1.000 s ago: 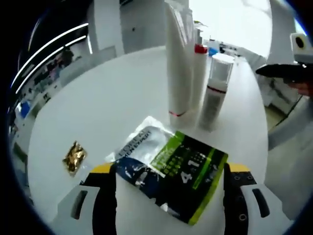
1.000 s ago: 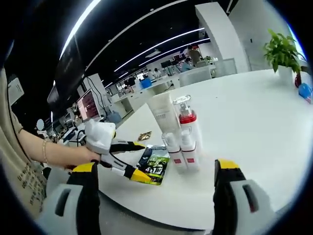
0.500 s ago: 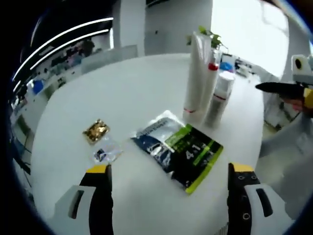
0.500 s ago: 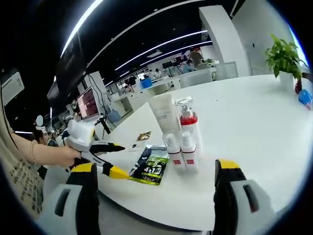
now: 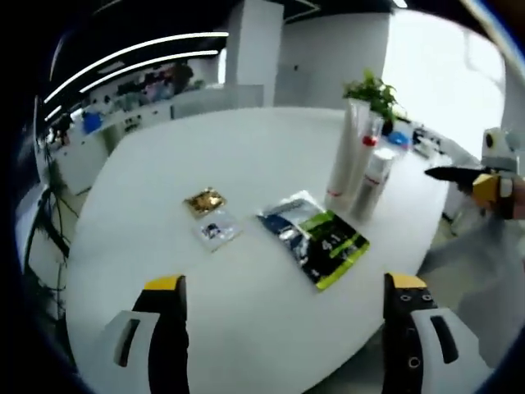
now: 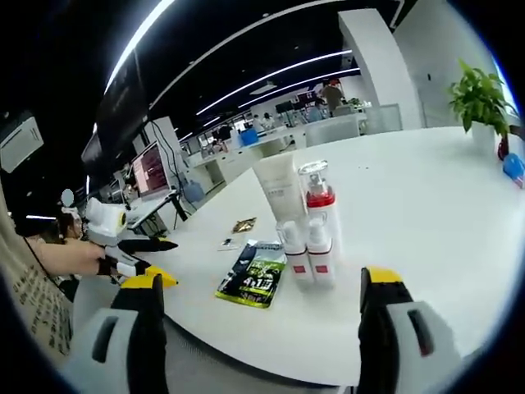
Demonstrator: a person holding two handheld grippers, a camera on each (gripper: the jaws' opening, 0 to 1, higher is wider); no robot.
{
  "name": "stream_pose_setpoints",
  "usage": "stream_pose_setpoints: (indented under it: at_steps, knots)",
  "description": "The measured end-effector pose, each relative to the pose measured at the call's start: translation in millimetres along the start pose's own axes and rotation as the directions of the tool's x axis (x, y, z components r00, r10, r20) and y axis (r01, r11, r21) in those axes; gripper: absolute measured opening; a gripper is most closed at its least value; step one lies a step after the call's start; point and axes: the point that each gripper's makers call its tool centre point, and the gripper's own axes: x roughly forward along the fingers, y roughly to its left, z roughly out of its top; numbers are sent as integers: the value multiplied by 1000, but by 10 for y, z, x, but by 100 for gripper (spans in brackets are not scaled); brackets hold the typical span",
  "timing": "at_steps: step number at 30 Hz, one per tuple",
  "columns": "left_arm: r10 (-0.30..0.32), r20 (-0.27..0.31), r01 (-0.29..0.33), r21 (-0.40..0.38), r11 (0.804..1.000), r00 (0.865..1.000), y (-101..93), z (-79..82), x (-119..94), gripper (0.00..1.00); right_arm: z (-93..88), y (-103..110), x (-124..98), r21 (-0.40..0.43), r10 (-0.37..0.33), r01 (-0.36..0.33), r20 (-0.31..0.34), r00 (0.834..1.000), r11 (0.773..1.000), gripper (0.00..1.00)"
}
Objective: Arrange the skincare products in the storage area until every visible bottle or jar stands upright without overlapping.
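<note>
Both claws hang with jaws apart, holding nothing. Ahead of the left claw [image 5: 283,328], the tall tube [image 5: 343,156] and bottles [image 5: 373,180] stand upright in a tight cluster on the white surface [image 5: 246,328] (seemingly already arranged), the flat sachet [image 5: 316,238] lying nearer. The right claw [image 6: 258,328] waits short of the cluster.

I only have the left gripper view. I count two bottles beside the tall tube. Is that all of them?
Observer: No. The right gripper view shows three: two small red-banded bottles side by side, with a pump bottle behind them.
Operator: Where does my left gripper sit relative to the table?
Observer: The left gripper is off the table's edge, jaws open, apart from the green sachet.
Operator: And the right gripper?
Observer: The right gripper is open, with nothing held.
</note>
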Motion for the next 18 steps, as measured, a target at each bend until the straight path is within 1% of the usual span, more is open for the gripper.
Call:
stream_pose_setpoints:
  at_steps: [3,6,9,14,16,18]
  knots:
    - [33,40,-32,-19,999,999,52,55,-138,97,-8,5,4,-10,1,-1,-4,1000,1000,100]
    - [64,57,-62,-28,998,996,82,74,-285,97,-10,5,5,-13,0,0,-6,1000,1000,100]
    - [83,70,-81,-33,996,994,123,80,-378,97,-11,5,5,-11,1,-1,-5,1000,1000,100]
    - [117,82,-113,-50,992,990,178,47,-494,97,-11,-1,2,-5,0,0,-3,1000,1000,100]
    - [122,86,-118,-51,992,989,172,66,-514,97,-19,4,-2,-7,1,-1,-6,1000,1000,100]
    - [135,105,-132,-35,991,985,178,114,-533,97,-14,0,-2,-8,0,0,-5,1000,1000,100]
